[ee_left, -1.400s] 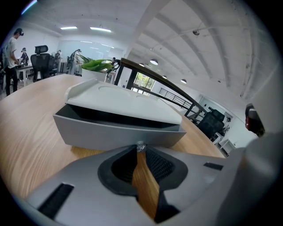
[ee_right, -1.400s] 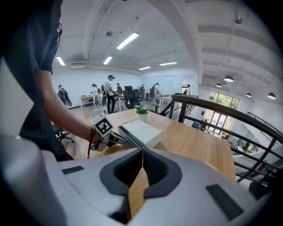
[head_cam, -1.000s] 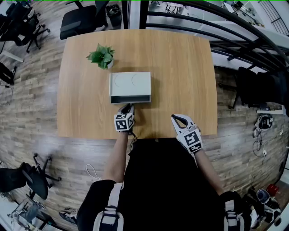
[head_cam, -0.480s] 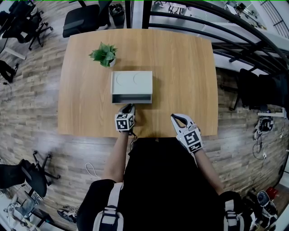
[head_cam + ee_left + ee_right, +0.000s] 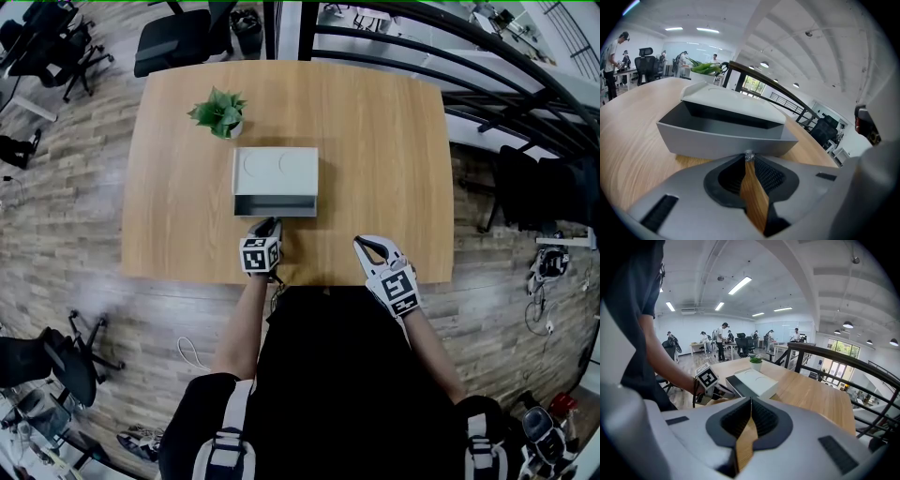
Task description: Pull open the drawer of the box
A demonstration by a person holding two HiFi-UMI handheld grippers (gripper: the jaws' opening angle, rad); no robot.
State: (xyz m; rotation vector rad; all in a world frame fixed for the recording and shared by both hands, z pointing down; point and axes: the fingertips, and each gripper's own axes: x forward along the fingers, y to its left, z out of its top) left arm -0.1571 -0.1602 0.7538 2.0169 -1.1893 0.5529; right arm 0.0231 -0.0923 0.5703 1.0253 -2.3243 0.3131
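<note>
1. A white box [image 5: 276,169] sits on the wooden table [image 5: 384,141], a little left of centre in the head view, with two round recesses in its lid.
2. Its grey drawer [image 5: 274,209] juts out of the box's lower edge in that view, and its dark inside shows as a narrow strip.
3. The left gripper [image 5: 268,224] sits just below the drawer front. In its own view the jaws are pressed together at the tips and pinch a small shiny knob [image 5: 749,155] in the middle of the drawer's front wall.
4. The right gripper [image 5: 362,245] is over the table's lower edge, lower right of the box and well apart from it. Its jaws are closed against each other with nothing between them.
5. A potted plant [image 5: 221,112] stands just beyond the box's upper left corner.
6. A dark railing [image 5: 487,66] runs across the upper right of the head view, and an office chair [image 5: 178,37] stands at the upper left.
</note>
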